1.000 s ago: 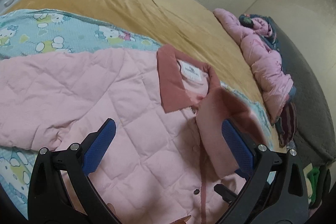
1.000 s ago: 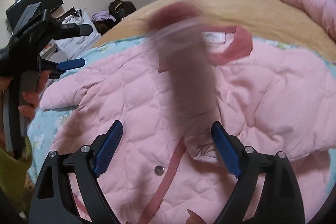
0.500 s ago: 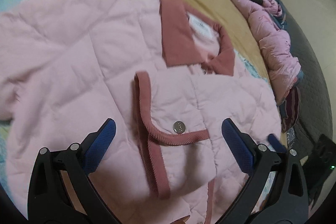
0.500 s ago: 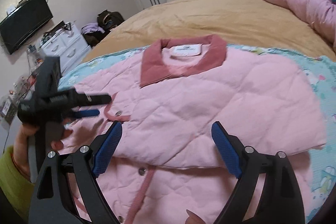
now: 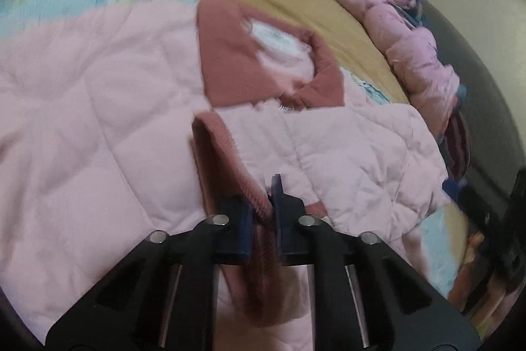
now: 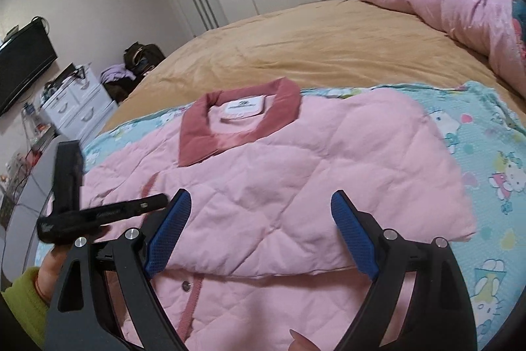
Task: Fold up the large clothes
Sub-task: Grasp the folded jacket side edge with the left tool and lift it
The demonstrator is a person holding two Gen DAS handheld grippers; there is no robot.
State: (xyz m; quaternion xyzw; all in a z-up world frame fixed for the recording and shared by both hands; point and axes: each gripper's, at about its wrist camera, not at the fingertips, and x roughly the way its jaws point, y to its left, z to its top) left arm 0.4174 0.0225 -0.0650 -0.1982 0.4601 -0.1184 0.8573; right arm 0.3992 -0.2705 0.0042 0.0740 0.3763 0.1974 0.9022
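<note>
On the patterned blanket (image 6: 486,134) covering the bed (image 6: 328,45) lies the pink quilted jacket (image 6: 279,186), collar (image 6: 197,134) up, right side folded over. Left gripper (image 5: 263,213): jaws pinching the ribbed cuff (image 5: 230,160). Right gripper (image 6: 259,232): jaws spread, holding nothing. Recommendation: carry the cuff flat across the front, keeping the sleeve untwisted.

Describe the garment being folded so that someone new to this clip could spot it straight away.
On the tan bedspread lies a blue cartoon-print sheet, and the garment is spread on that sheet: a pale pink quilted jacket. Unlike the crumpled pink puffer coat by the dark headboard, it lies flat, has a dusty-red corduroy collar and trim, and the left gripper pinches that trim.
</note>
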